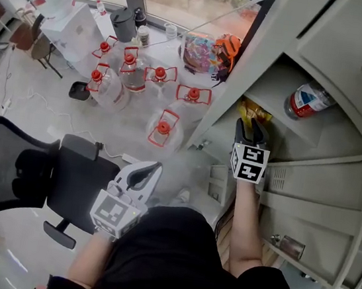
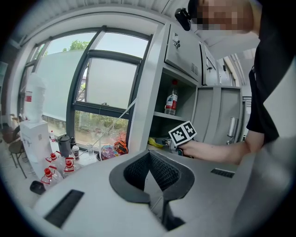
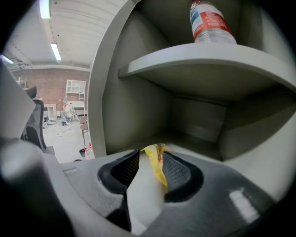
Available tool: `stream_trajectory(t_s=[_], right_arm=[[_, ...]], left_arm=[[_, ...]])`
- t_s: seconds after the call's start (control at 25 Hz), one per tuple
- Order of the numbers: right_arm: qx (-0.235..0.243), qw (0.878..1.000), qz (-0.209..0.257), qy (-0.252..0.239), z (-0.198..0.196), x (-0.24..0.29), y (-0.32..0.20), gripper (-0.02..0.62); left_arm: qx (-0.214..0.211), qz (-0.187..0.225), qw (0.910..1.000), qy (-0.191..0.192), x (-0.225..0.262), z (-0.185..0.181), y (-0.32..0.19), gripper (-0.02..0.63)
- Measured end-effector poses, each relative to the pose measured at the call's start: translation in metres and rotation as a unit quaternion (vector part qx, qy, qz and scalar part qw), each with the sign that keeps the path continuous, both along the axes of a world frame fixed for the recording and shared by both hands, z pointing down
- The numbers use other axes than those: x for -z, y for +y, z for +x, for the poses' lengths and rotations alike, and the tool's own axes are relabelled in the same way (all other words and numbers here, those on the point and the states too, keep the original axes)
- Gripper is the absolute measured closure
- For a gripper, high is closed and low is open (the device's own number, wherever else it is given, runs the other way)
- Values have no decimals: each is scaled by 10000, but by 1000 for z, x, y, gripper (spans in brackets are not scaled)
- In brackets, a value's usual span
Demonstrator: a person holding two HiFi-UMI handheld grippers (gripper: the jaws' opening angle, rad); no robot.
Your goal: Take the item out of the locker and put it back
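Inside the locker [image 3: 122,106], right claw [image 3: 151,153] wide open, yellow packet [image 3: 157,171] between.

left gripper [image 1: 145,174] — held low, jaws together, nothing in them | right arm [image 1: 246,230] stretched forward | right gripper [image 1: 250,129] — jaws apart, packet [image 3: 157,164] between them
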State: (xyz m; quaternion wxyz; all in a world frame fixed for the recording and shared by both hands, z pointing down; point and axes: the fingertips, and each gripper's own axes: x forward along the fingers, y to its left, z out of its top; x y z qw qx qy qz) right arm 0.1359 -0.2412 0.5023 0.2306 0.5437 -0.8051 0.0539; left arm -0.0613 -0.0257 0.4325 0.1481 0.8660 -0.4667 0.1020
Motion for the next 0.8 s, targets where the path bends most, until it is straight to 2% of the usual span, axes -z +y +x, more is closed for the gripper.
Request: stream_trajectory(t_s=[0.52, 0.8], right_arm=[[126, 9981, -222, 565, -6, -26, -35, 423], [131, 9937, -366, 1047, -11, -32, -41, 425]], left_arm=[[370, -60, 9992, -126, -8, -12, 2, 595], [538, -60, 9985, -112, -7, -20, 3, 595]])
